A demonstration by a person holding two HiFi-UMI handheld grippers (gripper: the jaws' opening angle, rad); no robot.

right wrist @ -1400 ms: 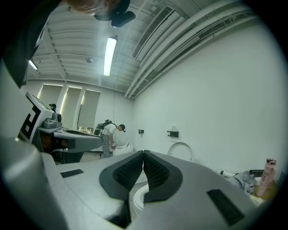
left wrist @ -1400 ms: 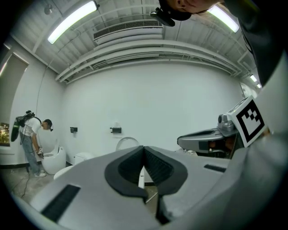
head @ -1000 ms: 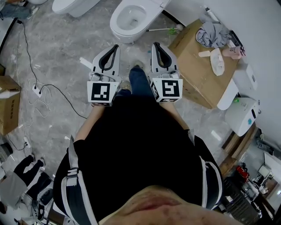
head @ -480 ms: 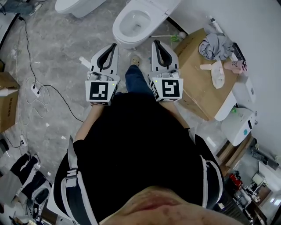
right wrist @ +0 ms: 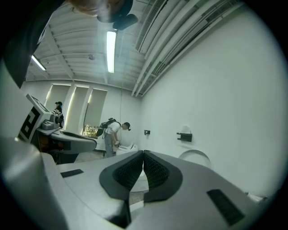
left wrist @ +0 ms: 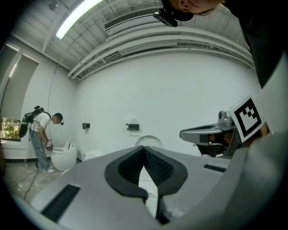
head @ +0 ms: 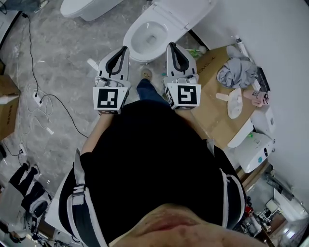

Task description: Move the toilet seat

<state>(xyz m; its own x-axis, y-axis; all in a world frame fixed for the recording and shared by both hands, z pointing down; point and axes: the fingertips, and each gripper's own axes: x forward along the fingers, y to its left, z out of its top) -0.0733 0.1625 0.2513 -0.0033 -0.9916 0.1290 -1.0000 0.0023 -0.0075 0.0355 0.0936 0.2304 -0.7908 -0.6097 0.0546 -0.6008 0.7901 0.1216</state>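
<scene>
The left gripper (head: 125, 48) is held out ahead of the body, its fingers (left wrist: 159, 168) clenched on nothing, pad against pad in the left gripper view. Just beyond, between the two grippers, stands the toilet (head: 153, 34) with its lid (head: 188, 9) tipped back toward the wall. The toilet seat (head: 131, 34) looks to lie flat on the bowl's rim, though seat and rim are hard to tell apart, white on white. The right gripper (head: 170, 46) is level with the left, its fingers likewise shut tight and empty. Neither touches the toilet.

The step in hand, I judge, is the approach. To do it well, let one pair of fingers part before reaching, come in low at the seat's front edge, take the thin lip squarely and swing it slowly about its hinge — a pull off the hinge line would strain it. The cardboard box (head: 215, 103) stands close on the right, so keep that arm tucked in.
</scene>
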